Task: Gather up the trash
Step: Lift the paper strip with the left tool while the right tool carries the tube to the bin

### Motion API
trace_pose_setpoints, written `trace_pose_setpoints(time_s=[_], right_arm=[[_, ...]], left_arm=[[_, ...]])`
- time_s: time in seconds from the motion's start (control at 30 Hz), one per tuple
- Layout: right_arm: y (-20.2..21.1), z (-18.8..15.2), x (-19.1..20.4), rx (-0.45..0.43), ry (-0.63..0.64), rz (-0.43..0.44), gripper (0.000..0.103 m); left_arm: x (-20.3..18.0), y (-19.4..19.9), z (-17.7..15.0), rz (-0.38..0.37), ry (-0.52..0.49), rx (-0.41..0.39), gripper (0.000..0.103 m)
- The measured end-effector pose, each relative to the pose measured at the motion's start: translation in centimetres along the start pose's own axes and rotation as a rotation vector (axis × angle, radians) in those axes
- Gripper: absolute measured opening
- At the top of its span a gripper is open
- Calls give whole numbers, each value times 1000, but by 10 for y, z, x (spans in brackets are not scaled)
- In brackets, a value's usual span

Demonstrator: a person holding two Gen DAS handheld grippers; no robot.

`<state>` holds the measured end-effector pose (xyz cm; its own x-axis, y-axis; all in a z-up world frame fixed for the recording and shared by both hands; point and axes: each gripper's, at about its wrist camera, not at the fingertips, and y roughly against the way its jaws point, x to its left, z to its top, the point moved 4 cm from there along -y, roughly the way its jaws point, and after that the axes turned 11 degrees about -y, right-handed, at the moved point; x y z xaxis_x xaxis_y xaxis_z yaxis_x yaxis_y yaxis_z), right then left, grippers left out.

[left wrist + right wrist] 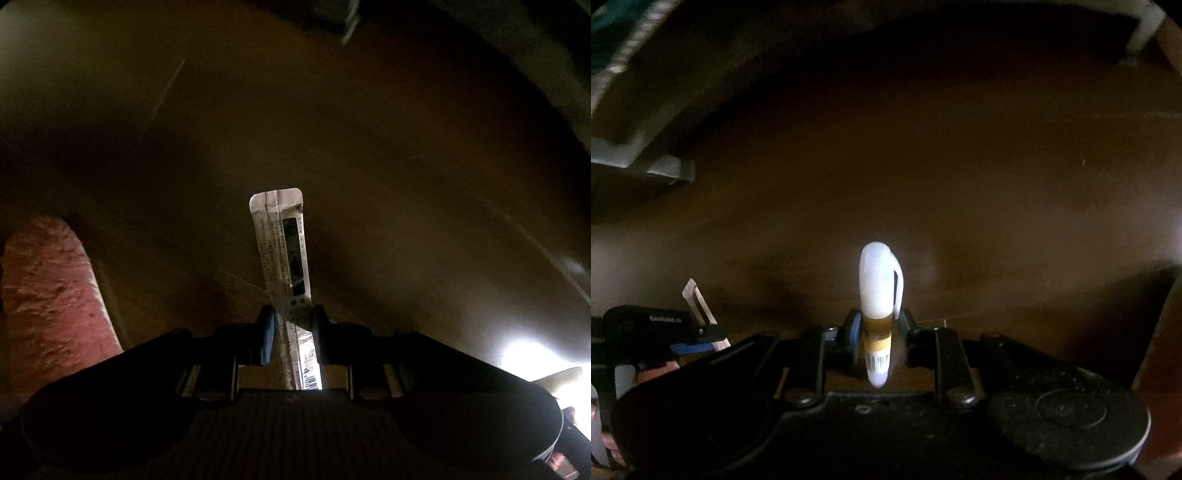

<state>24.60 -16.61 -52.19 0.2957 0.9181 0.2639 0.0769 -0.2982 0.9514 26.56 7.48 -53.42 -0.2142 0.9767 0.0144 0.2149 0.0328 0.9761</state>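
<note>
Both views are really dim, mostly murky brown and black. The left wrist view has blown-out white glare (535,363) in the lower right corner, the only strong light. The pale sachet (282,251) and white cap (881,282) catch light and stay fairly sharp. Edges bend with fisheye and fall to black, and the top corners look smeared.

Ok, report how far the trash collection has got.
Both pickups look done. The left tool is shut on a long flat sachet, and the right tool is shut on a white-capped pen; both are lifted over the brown floor. Left to do: drop them off. No bin shows in either view. A pink roll lies at the left; whether it is trash, I cannot tell.
</note>
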Motion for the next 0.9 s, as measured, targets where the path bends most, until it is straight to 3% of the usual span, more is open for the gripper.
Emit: trace_pose_setpoints(time_s=[0.37,0.63,0.9], right_arm=[[150,-17,41,-220,156,103,19],[293,-35,66,-420,243,227,19],[424,-53,111,-587,456,280,19]], left_arm=[[-37,175,-27,-50,-119,-258,21],[-22,294,-51,-142,-136,-447,21],[-26,431,-80,-155,-208,-640,21]])
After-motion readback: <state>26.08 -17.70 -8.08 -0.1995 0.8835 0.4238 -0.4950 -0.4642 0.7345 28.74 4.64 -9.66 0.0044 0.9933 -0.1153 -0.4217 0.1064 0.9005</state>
